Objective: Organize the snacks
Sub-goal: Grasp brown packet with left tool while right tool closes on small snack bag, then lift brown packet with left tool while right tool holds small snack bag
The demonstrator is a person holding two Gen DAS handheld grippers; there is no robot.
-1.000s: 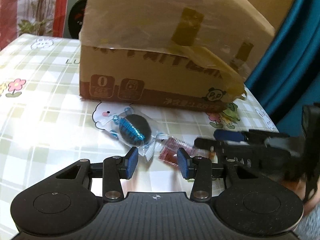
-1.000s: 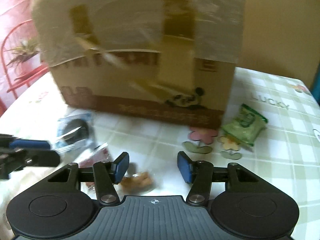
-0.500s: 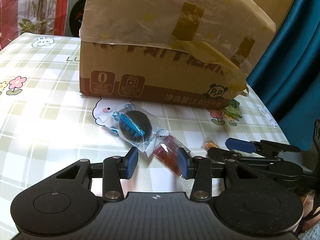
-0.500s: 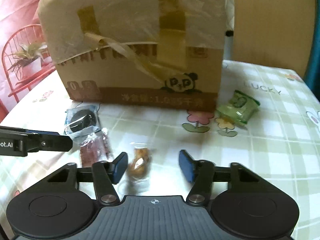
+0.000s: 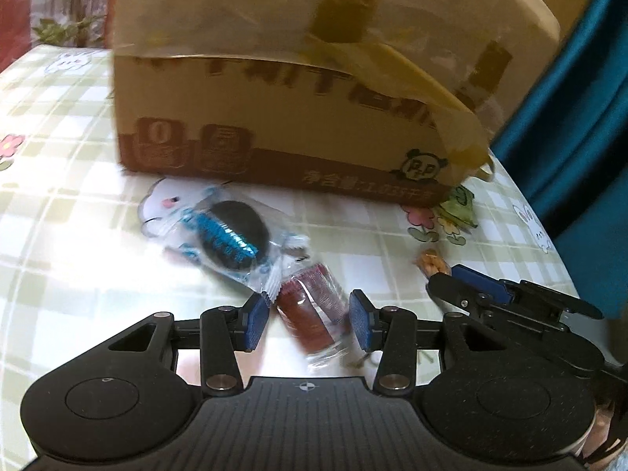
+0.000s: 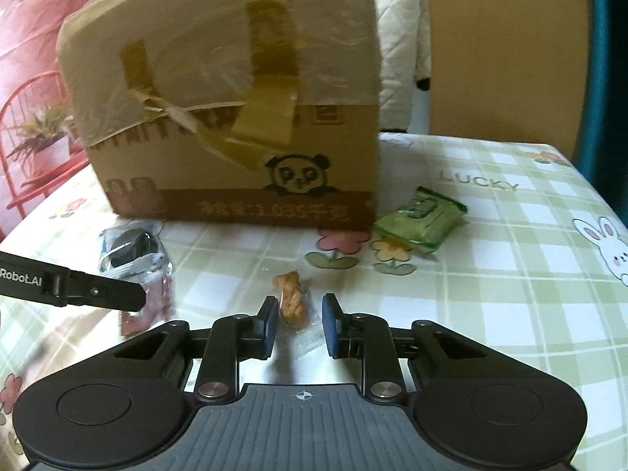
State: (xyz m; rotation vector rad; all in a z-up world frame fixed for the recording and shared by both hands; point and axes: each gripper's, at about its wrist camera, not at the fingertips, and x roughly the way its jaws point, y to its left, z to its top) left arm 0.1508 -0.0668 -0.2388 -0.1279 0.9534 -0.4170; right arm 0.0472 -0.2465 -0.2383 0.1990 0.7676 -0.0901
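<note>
While both grippers tilt steeply down toward the table (image 6: 510, 274) with its checked cloth, each has a small snack in front of it. Farthest left lies a dark round cookie (image 5: 231, 235) in a clear and blue wrapper, flat on the cloth just in front of the cardboard box (image 5: 274, 117). One corner of its wrapper reaches the left pad of the left gripper (image 5: 308, 324).

That gripper is held low over the cloth, its fingers pointing at the box. A red snack packet (image 5: 310, 314) lies slantwise between its blue pads. The jaws have just been opening a little. A narrow gap shows beside the packet, so the pads stand apart and do not press on it.

Next to the right comes the right gripper (image 6: 300, 324), held close beside the left one and angled slightly toward it. Its fingers also point down and forward at the box. The jaws have just been closing. They now stand narrow, and the clear wrapper of an orange biscuit (image 6: 292, 298) fills the space between the pads, so they grip it. The biscuit itself sticks out past the fingertips and lies on the cloth.

Farther right, a green packet (image 6: 424, 216) rests against the box's right corner, well apart from both grippers. The left wrist view is blurred.
</note>
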